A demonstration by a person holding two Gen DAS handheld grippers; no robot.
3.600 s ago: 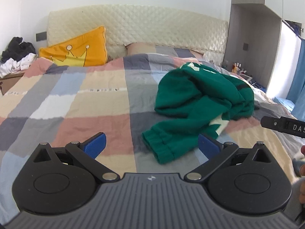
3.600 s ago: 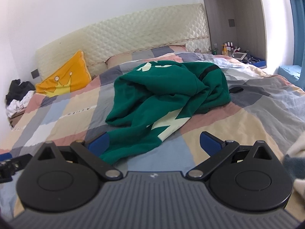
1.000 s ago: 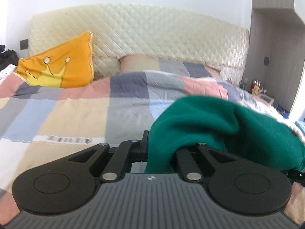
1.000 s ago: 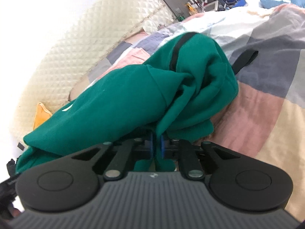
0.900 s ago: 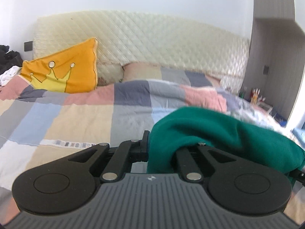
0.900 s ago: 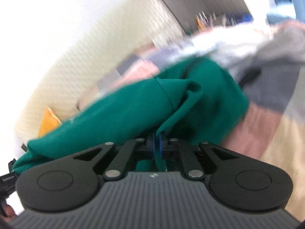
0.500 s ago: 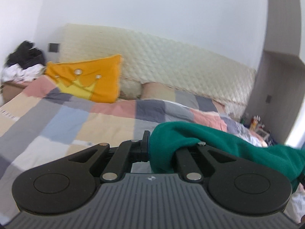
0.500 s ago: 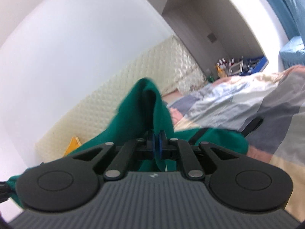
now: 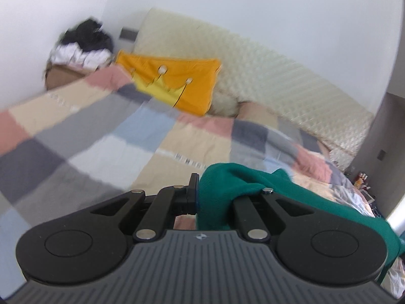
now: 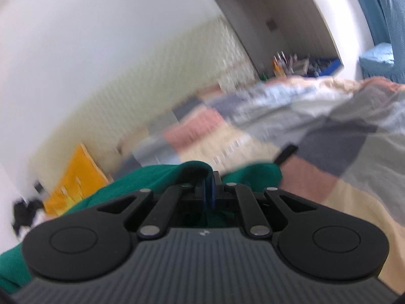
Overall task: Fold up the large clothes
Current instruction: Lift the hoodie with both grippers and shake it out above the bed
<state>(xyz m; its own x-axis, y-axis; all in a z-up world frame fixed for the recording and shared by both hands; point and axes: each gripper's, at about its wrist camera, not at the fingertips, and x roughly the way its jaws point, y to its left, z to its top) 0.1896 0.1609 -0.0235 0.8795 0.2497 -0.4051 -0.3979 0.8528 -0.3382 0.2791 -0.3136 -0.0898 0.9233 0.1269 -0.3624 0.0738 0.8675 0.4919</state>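
My left gripper (image 9: 202, 195) is shut on a bunched edge of the green sweatshirt (image 9: 298, 197), which trails off to the lower right above the checked quilt (image 9: 101, 139). In the right wrist view my right gripper (image 10: 209, 190) is shut on another part of the same green sweatshirt (image 10: 141, 177). There the cloth stretches away to the lower left and a fold of it shows to the right of the fingers. Both views are blurred. Most of the garment is hidden behind the gripper bodies.
An orange crown pillow (image 9: 177, 81) leans on the quilted cream headboard (image 9: 278, 76). A heap of dark and white clothes (image 9: 81, 43) sits at the far left corner. A shelf niche with bottles (image 10: 291, 60) and a blue curtain (image 10: 379, 12) lie at the right.
Both grippers have lifted the green sweatshirt off the quilt. The left one has swung far to the left and rolled, so the garment is now stretched between them.
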